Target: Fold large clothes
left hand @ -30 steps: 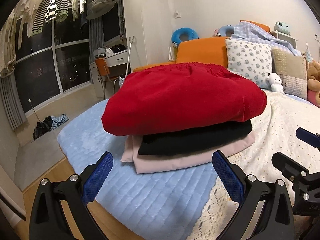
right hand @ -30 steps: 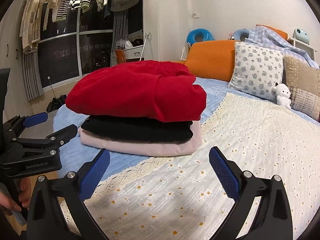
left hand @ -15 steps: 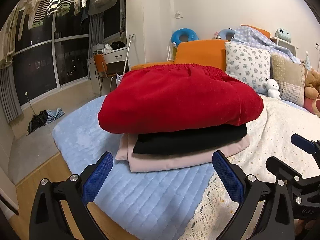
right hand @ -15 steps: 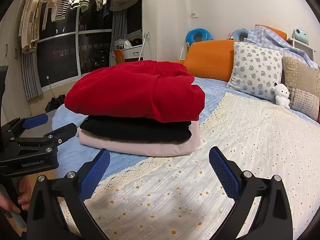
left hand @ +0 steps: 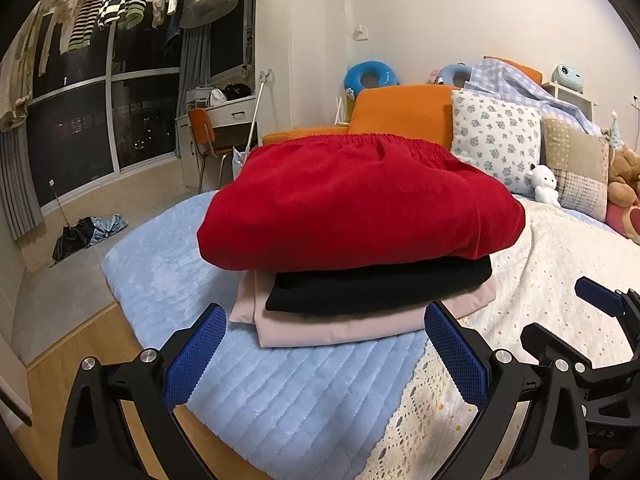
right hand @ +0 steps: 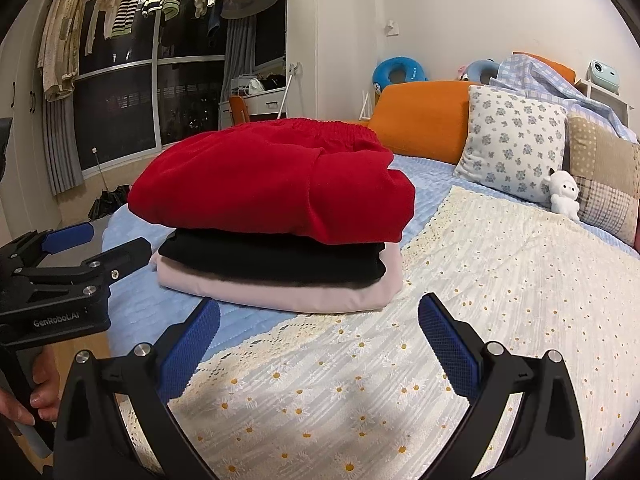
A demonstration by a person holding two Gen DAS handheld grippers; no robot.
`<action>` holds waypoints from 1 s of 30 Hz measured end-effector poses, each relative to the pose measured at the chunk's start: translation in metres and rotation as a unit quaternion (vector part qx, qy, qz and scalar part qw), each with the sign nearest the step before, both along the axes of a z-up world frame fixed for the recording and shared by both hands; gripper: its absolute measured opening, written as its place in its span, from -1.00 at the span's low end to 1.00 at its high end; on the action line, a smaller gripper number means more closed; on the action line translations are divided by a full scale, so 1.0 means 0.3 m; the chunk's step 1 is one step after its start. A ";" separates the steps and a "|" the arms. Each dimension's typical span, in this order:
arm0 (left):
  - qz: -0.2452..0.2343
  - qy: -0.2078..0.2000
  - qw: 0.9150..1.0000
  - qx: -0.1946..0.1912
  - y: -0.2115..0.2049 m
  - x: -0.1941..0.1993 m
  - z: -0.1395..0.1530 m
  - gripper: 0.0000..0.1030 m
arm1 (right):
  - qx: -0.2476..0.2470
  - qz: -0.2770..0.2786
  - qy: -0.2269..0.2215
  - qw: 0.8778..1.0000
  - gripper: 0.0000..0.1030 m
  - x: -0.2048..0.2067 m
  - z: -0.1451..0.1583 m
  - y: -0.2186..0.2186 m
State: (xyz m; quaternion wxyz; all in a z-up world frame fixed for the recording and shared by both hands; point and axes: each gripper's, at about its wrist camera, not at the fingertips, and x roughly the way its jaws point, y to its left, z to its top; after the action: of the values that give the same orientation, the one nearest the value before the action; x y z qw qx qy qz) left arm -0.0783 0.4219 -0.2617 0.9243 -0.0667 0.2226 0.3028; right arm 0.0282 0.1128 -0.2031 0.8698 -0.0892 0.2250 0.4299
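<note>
My left gripper (left hand: 320, 350) and right gripper (right hand: 318, 342) both gape, empty. Stack on blue quilt (left hand: 280, 392): red garment (left hand: 352, 208) over black (left hand: 380, 288), pink (left hand: 340, 330). Soft, floppy, probably shifts; I'd grip folded edges.

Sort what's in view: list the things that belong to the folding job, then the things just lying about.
Job:
red garment, folded on top
black garment, in the middle
pink garment, at the bottom
left gripper, open
right gripper, open

Lying about:
floral pillow
orange cushion
white plush toy
daisy blanket
</note>
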 end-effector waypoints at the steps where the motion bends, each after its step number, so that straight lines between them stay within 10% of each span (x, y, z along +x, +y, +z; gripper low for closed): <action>1: -0.002 0.000 1.000 -0.001 -0.001 0.000 0.000 0.95 | -0.001 0.001 0.000 1.000 0.91 0.001 0.001 -0.001; 30: 0.005 -0.021 1.000 0.019 -0.022 -0.025 -0.021 0.95 | 0.005 -0.002 -0.010 1.000 0.91 0.013 0.019 0.002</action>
State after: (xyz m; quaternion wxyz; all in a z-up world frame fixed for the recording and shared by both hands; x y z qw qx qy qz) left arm -0.0856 0.4152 -0.2681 0.9286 -0.0569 0.1966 0.3096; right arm 0.0322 0.1133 -0.1973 0.8733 -0.0890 0.2145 0.4283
